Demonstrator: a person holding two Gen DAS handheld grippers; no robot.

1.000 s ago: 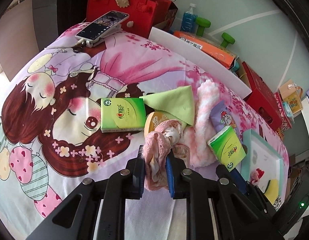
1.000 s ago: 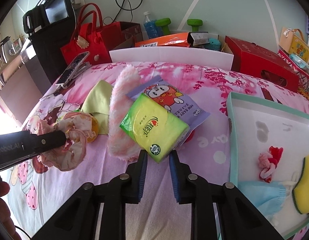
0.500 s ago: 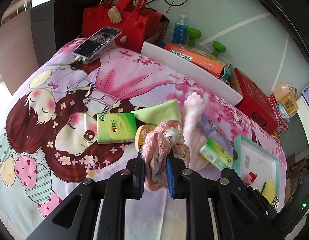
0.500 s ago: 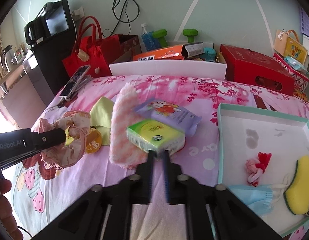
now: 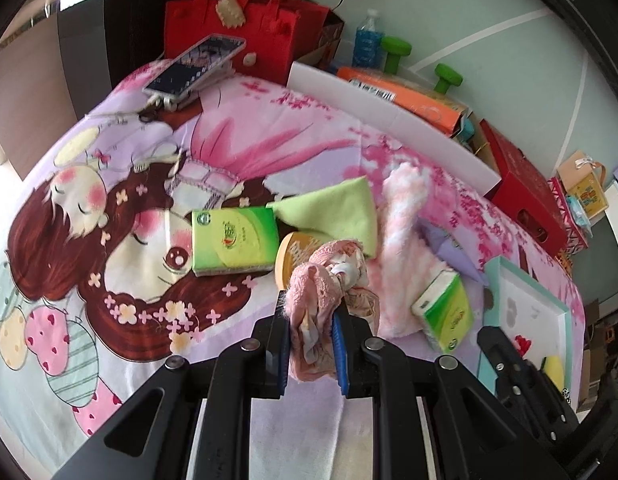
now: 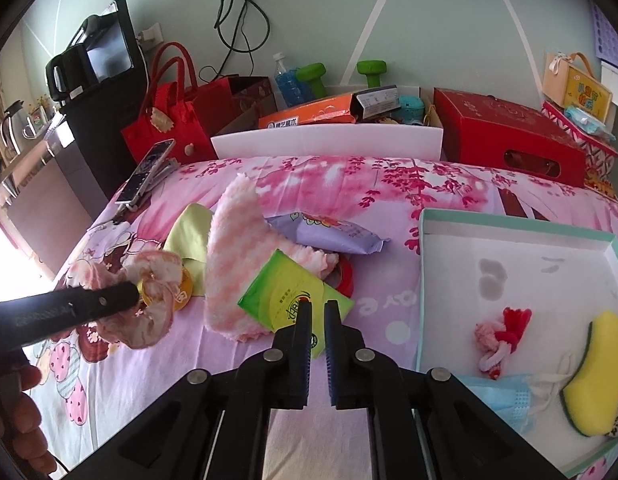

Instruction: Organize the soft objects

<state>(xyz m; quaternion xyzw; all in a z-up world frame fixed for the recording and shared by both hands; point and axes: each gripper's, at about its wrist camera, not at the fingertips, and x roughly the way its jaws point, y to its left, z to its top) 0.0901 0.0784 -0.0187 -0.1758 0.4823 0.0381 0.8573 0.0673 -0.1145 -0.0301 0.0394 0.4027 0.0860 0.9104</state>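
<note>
- Left tongs (image 5: 311,344) pinch a pink scrunchie (image 5: 323,300), held above the bed (image 5: 109,280) near its front edge.
- Right tongs (image 6: 317,320) are nearly pressed together, clamping the corner of a green tissue pack (image 6: 285,296) that tilts against a pink fluffy cloth (image 6: 233,252).
- White tray (image 6: 517,256) at the bed's right edge holds a yellow sponge (image 6: 593,372), blue mask (image 6: 505,396) and knotted toy (image 6: 501,332).
- Second tissue pack (image 5: 233,240) lies flat mid-bed, beside a green cloth (image 5: 333,212).
</note>
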